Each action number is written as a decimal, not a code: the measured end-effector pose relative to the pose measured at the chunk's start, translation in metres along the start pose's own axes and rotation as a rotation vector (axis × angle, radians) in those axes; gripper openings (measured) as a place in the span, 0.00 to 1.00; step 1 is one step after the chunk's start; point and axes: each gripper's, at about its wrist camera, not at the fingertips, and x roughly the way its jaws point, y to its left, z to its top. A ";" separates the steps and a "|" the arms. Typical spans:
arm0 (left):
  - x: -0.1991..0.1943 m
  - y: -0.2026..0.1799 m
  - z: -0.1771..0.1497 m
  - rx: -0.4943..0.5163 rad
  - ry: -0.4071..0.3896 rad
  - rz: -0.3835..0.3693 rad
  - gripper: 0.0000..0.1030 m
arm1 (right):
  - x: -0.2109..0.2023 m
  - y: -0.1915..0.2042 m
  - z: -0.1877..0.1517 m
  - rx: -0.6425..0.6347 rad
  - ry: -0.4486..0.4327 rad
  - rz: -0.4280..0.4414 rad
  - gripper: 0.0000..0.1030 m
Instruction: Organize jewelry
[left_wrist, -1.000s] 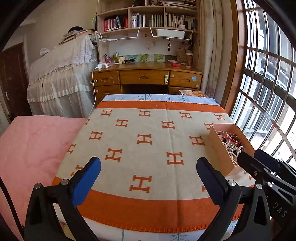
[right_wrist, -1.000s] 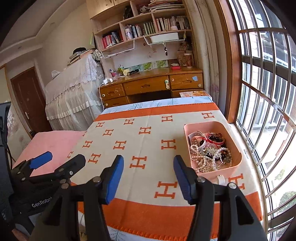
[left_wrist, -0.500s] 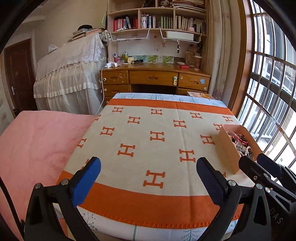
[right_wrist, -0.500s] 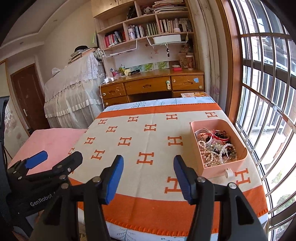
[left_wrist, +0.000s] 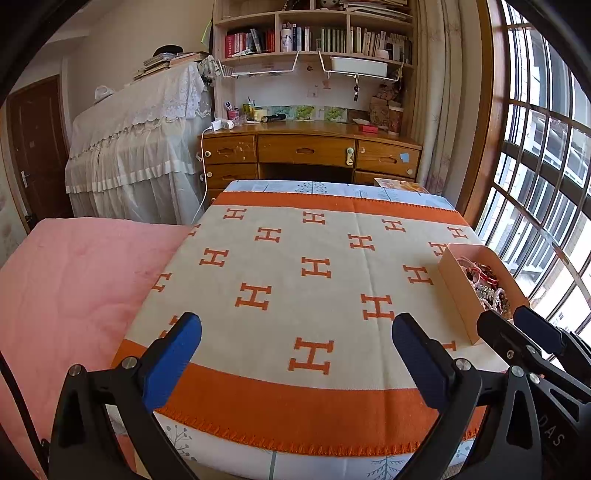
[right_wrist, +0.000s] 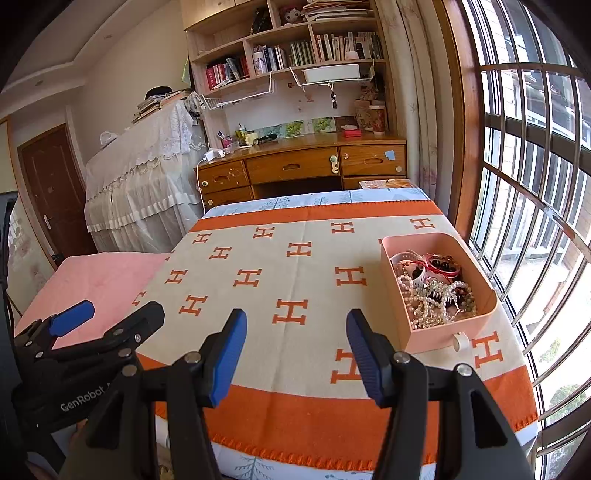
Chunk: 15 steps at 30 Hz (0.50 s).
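Both grippers, left gripper (left_wrist: 295, 343) and right gripper (right_wrist: 295, 343), have pulled back from the blanket (right_wrist: 295, 266), jaws wide and empty, with the jewelry (right_wrist: 432, 291) all heaped in the pink box (right_wrist: 428, 338).

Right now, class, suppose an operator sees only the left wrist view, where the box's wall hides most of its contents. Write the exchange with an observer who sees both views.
Operator: What fills the box?
Observer: The right wrist view looks into the pink box: tangled pearl strands cover much of it.
Operator: Anything at its far end?
Observer: A red bracelet with dark beads lies there.
Operator: Is there something to pull the box by?
Observer: Yes, a small white knob sits on its near wall. It is to the right of the open right gripper.
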 end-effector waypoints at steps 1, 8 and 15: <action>0.000 0.000 0.000 0.000 0.000 0.000 0.99 | 0.000 0.000 0.000 0.000 -0.001 0.000 0.55; 0.001 0.001 0.000 0.001 0.000 0.000 0.99 | 0.000 0.000 0.000 0.000 -0.001 0.000 0.55; 0.005 0.000 0.000 0.008 0.009 0.001 0.99 | 0.003 -0.001 -0.001 0.007 0.006 0.003 0.55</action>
